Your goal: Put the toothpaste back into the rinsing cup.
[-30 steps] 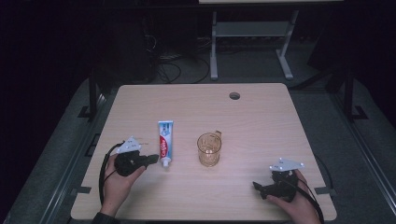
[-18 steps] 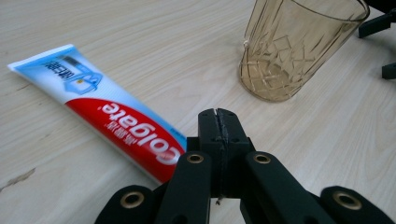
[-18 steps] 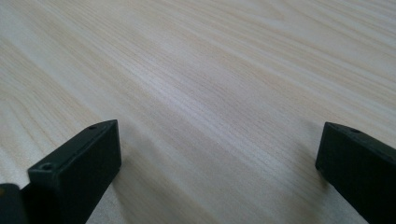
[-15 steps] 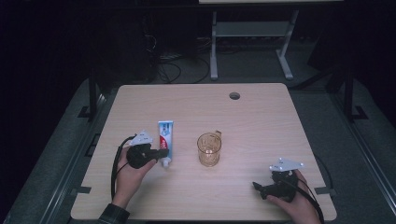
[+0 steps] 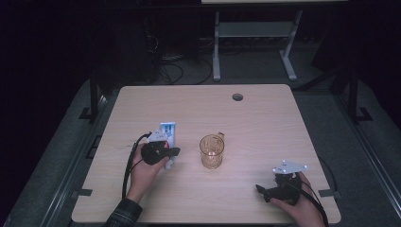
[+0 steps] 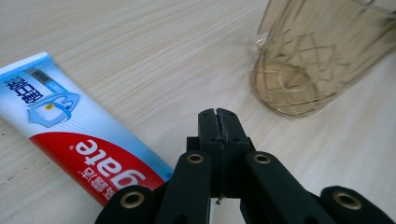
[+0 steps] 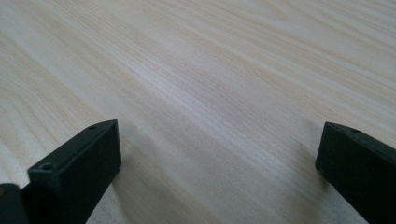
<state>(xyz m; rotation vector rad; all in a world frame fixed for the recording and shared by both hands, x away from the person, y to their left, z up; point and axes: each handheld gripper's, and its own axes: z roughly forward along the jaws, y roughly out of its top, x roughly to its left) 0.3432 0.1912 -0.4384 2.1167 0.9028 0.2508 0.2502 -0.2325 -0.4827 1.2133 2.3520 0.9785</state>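
left hand-held gripper [image 6: 218, 114], jaws pressed together, hovers over pale wooden table [image 5: 265, 118] in dark room.

The room around the table [image 5: 265, 113] is nearly black, and only the pale wooden top catches a soft light from above, a touch brighter near its middle, so the glass cup [image 5: 211, 151] throws just a faint shadow. Seen from above, everything looks grainy and a bit soft. Up close the wood grain is bright and even, though the cup blurs toward the corner and the nearest black jaws are out of focus.
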